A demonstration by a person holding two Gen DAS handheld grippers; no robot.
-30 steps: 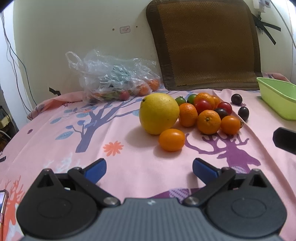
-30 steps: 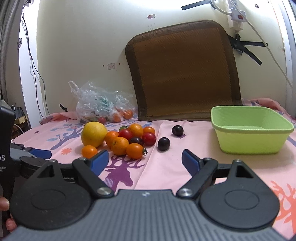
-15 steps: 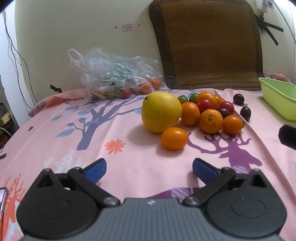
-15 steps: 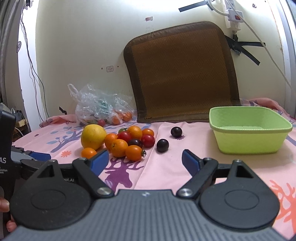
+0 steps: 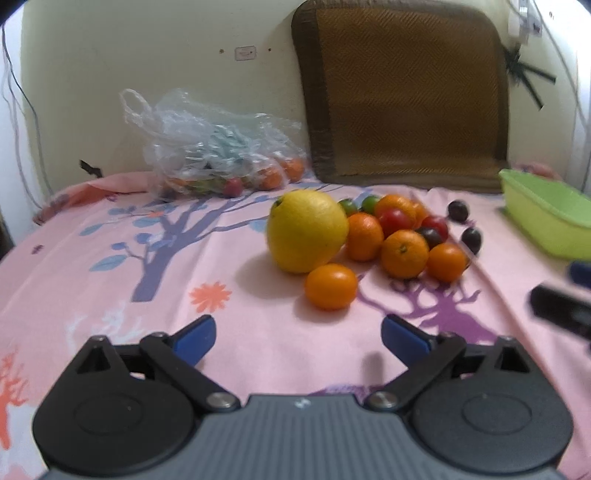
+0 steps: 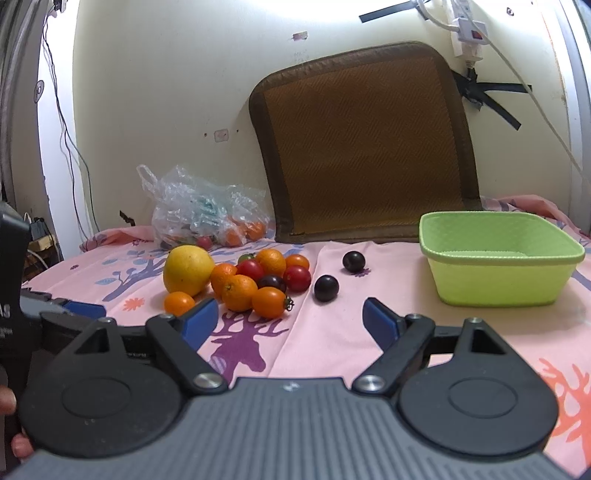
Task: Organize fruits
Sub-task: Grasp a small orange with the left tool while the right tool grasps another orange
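Blue-tipped left claw [image 5: 298, 338] tilts down toward small orange fruit [image 5: 331, 286], jaws narrowing, empty.

Home setting, likely a bedroom: pink printed sheet [image 6: 332, 354] with tree and deer pattern (looks like a bed), woven brown mat [image 6: 365, 147] leaning on cream wall, power strip [image 6: 469, 29] with taped cables, plastic grocery bag [image 6: 199, 210].

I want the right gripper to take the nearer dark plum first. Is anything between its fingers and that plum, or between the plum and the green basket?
Nothing visible blocks either path. Only bare pink cloth lies between the open right gripper and the nearer dark plum, and between that plum and the green basket. The second plum sits farther back.
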